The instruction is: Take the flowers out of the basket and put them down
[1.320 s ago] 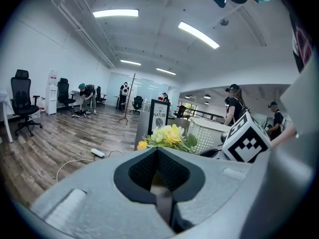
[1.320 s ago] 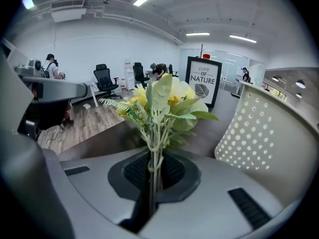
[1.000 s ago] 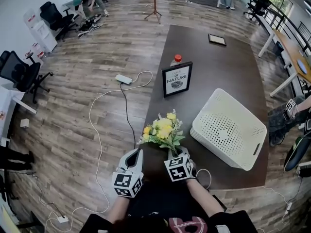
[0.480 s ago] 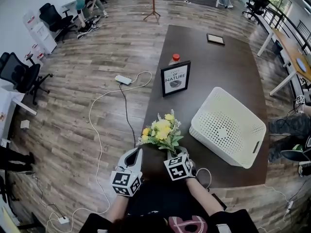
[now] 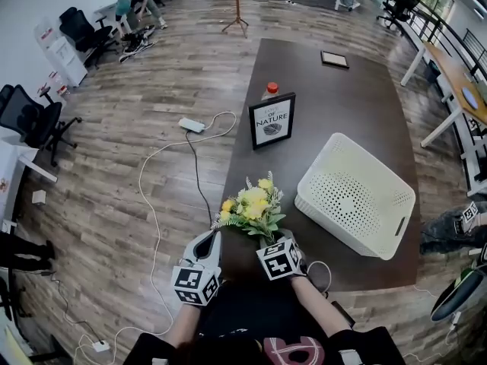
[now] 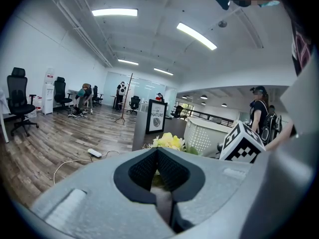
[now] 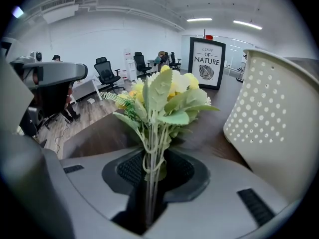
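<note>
As right gripper [image 5: 266, 239] just eased apart round stems [image 7: 151, 156], flowers [image 5: 251, 207] point blooms toward sign [image 5: 272, 120], left gripper [image 5: 214, 239] closed

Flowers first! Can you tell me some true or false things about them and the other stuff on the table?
1. The flowers are inside the white basket. False: they stand outside it, to its left.
2. The flowers are yellow with green leaves. True.
3. The sign says "Love of Nature". True.
4. The bottle behind the sign has a blue cap. False: the cap is red.
5. The flower stems stand between the jaws of the right gripper. True; those jaws have just been opening.
</note>
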{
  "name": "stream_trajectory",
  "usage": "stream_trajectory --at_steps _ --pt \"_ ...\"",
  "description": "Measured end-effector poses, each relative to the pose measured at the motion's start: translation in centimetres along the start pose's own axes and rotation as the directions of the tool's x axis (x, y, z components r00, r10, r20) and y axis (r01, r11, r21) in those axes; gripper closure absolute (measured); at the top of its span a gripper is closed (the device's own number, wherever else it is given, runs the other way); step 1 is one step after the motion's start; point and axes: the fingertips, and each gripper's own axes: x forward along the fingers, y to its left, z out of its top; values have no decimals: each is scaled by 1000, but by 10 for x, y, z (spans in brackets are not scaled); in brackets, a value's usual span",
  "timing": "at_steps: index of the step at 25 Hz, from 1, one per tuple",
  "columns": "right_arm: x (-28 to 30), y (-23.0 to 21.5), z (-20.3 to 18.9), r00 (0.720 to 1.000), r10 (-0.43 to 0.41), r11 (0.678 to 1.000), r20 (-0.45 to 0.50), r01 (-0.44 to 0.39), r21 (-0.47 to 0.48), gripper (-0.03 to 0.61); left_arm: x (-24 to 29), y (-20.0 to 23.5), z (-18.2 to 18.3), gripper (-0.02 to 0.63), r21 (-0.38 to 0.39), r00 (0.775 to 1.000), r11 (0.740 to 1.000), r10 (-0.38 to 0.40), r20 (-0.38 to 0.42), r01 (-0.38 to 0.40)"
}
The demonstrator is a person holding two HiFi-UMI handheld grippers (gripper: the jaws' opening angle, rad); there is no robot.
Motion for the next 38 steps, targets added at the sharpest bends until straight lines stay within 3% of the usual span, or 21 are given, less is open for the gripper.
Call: stream_trajectory --at_steps 4,11,25,31,38 --pt "2 9 -1 998 67 998 5 -67 19 361 1 -1 0 608 4 1000 1000 -1 0 1" --pt "2 19 -2 995 103 995 2 -103 9 239 0 1 -1 607 4 1000 1000 6 2 -6" --pt "-13 -1 6 993 34 991 109 -48 123 184 -6 2 -1 609 8 1000 1000 17 12 -17" --pt "-25 0 10 988 35 995 148 -47 83 184 -4 -4 0 607 24 1000 1000 0 16 0" --pt "-43 -8 17 978 1 994 206 -24 108 184 -5 -8 0 607 26 1000 1000 -10 19 10"
